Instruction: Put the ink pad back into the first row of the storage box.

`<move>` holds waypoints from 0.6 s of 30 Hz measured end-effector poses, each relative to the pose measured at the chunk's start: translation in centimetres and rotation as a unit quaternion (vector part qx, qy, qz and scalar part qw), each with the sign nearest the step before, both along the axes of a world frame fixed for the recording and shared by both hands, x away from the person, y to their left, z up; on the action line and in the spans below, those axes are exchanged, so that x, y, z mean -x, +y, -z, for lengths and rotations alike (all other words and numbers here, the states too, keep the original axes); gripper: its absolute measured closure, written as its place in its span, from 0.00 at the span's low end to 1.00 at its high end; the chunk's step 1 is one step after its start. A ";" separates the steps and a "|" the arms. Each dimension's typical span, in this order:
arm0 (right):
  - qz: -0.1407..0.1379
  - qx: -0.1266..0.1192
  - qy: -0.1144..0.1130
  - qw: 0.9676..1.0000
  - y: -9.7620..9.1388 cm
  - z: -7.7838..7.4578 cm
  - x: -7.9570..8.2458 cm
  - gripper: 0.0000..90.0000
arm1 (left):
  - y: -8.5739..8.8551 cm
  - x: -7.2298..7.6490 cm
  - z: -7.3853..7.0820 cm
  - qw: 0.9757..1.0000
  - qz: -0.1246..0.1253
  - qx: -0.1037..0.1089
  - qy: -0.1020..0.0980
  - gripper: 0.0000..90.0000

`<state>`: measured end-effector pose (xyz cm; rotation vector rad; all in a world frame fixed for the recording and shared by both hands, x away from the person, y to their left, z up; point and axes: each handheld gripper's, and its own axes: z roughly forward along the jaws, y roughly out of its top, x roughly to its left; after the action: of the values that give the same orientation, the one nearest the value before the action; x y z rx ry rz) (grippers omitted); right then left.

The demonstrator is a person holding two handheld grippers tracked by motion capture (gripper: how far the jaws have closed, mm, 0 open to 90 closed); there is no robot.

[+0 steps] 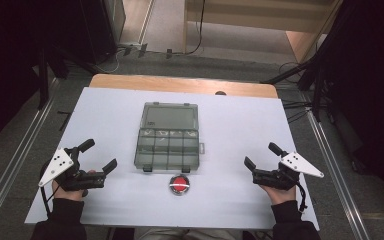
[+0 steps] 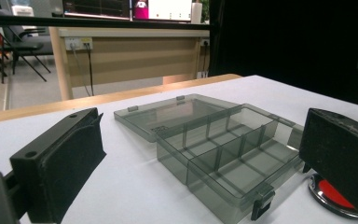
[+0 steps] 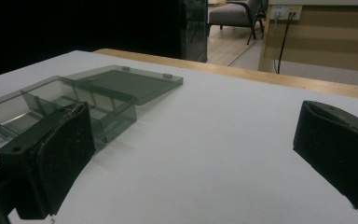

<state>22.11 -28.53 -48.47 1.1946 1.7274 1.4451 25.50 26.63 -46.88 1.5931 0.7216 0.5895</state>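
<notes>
A smoky transparent compartment box (image 1: 169, 145) lies open at the middle of the white table, its lid (image 1: 170, 116) folded flat toward the far side. Its dividers look bare in the left gripper view (image 2: 228, 149) and in the right gripper view (image 3: 70, 105). Just in front of the box sits a small round red object with a metal rim (image 1: 180, 184), also at the edge of the left gripper view (image 2: 333, 196). My left gripper (image 1: 101, 155) rests near the front left, open and holding nothing. At the front right my right gripper (image 1: 261, 155) stands open and holds nothing.
The white sheet (image 1: 240, 130) covers a wooden table whose bare far edge (image 1: 180, 84) shows. Dark stands and cables (image 1: 300, 75) flank the table on the floor. Beyond it stands a wooden desk with power sockets (image 2: 79, 43).
</notes>
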 end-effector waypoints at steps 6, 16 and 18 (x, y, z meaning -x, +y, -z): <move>0.000 -0.016 0.002 1.000 -0.4 -0.1 0.4 0.00 | -0.1 0.1 0.0 1.000 0.000 -0.006 -0.001 0.00; -0.007 -0.018 0.006 1.000 -0.5 -0.2 0.6 0.00 | -0.1 0.0 0.1 1.000 0.001 -0.008 0.000 0.00; -0.009 -0.015 0.008 1.000 -0.3 -0.1 0.5 0.00 | -0.1 0.0 0.1 1.000 0.004 -0.006 0.002 0.00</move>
<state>21.59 -28.84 -48.36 1.2115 1.7371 1.4806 25.50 26.50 -46.94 1.6082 0.7148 0.5860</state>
